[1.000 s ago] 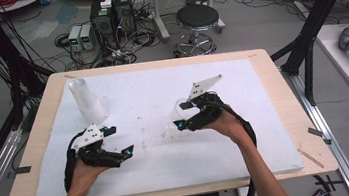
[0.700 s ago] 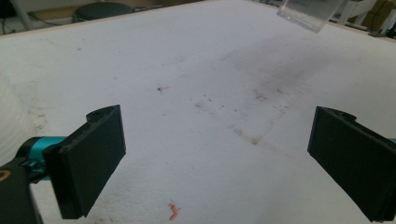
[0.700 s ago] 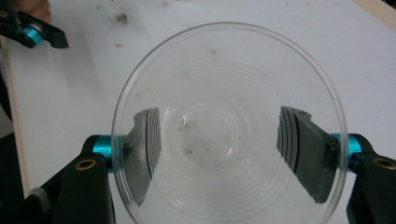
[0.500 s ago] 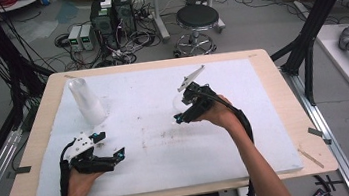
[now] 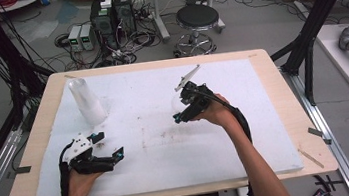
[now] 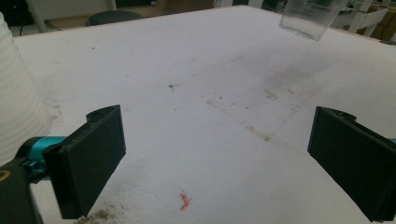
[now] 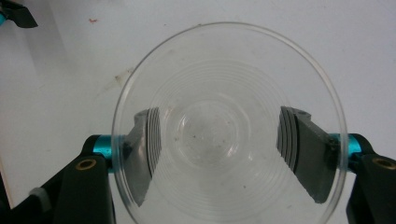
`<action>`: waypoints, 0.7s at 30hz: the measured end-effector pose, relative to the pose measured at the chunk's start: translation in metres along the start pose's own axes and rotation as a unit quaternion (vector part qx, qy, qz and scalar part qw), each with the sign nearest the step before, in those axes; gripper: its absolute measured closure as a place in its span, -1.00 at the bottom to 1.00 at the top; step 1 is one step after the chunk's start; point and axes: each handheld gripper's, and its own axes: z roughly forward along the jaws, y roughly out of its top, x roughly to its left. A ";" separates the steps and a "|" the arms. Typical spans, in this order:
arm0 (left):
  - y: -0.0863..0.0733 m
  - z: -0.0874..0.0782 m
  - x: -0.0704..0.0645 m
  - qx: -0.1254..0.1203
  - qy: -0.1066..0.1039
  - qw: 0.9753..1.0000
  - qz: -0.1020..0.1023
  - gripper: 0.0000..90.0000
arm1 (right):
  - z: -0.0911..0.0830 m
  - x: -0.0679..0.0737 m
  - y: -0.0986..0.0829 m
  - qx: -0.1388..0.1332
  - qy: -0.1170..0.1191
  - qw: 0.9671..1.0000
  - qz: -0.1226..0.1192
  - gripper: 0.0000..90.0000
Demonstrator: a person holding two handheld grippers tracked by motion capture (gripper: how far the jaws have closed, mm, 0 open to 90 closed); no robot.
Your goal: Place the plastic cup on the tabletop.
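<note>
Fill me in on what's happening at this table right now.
A person works two handheld grippers over a white board on a wooden table. The right gripper is shut on a clear plastic cup, holding it above the board. The left gripper sits low near the front edge, jaws open and empty. A stack of white cups stands toward the far left corner.

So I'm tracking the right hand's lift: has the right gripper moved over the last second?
Yes. The right gripper, shut on a clear cup, has moved toward the table's far edge.
</note>
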 end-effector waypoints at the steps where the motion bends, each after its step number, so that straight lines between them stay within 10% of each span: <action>1: 0.000 0.000 0.000 0.001 -0.001 1.000 -0.001 -0.91 | 0.000 -0.001 0.000 0.000 -0.001 1.000 -0.003 -0.32; 21: 0.000 0.001 0.002 0.004 -0.004 1.000 -0.005 -0.91 | 0.028 -0.002 0.003 0.037 -0.019 0.999 -0.012 -0.32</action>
